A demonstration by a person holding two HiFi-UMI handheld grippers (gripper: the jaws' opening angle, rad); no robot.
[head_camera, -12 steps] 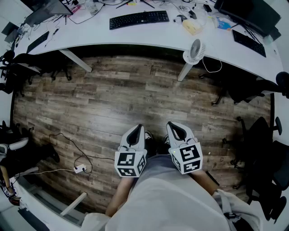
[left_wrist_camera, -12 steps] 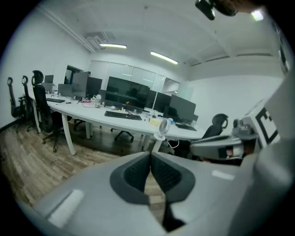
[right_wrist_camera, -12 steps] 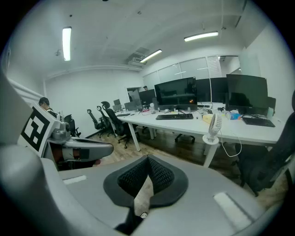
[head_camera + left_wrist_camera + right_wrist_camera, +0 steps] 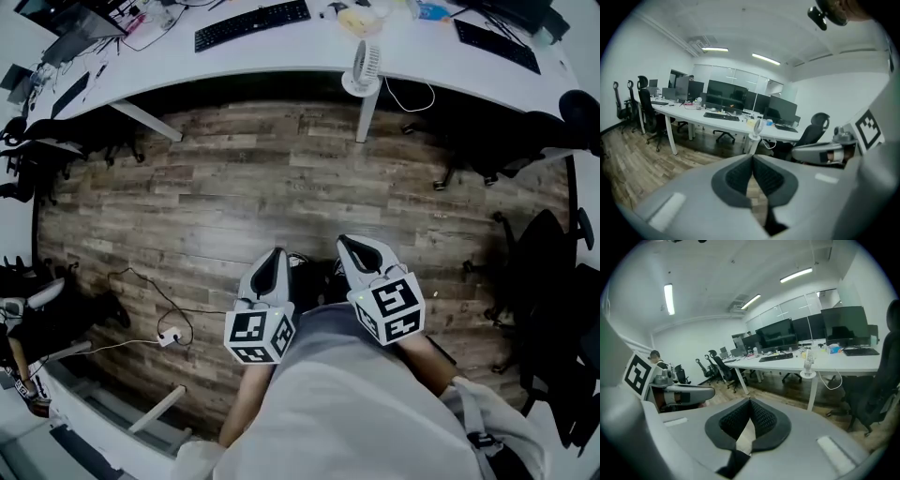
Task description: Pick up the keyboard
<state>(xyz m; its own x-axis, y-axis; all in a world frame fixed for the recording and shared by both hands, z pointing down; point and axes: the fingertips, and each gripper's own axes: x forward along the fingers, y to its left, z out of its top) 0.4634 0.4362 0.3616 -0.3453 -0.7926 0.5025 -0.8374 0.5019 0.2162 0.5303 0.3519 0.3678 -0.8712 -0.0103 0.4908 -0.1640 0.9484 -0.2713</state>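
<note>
A black keyboard [image 4: 251, 23] lies on the long white desk [image 4: 281, 58] at the top of the head view, far from both grippers. It also shows small in the left gripper view as the keyboard [image 4: 721, 116] and in the right gripper view as the keyboard [image 4: 776, 357]. My left gripper [image 4: 274, 254] and right gripper [image 4: 346, 242] hang side by side close to the person's body, over the wooden floor. Both are shut with nothing between the jaws, as the left gripper [image 4: 753, 157] and right gripper [image 4: 750, 402] show in their own views.
A small white fan [image 4: 365, 66] is clamped at the desk's front edge. A second black keyboard [image 4: 497, 45] lies at the desk's right end. Office chairs [image 4: 553, 281] stand at the right. A cable and plug [image 4: 169, 336] lie on the floor at left. Monitors [image 4: 726, 98] line the desk.
The desk and keyboard have slid toward the top of the head view. Both grippers stay shut, side by side, and sit slightly higher in the frame.
</note>
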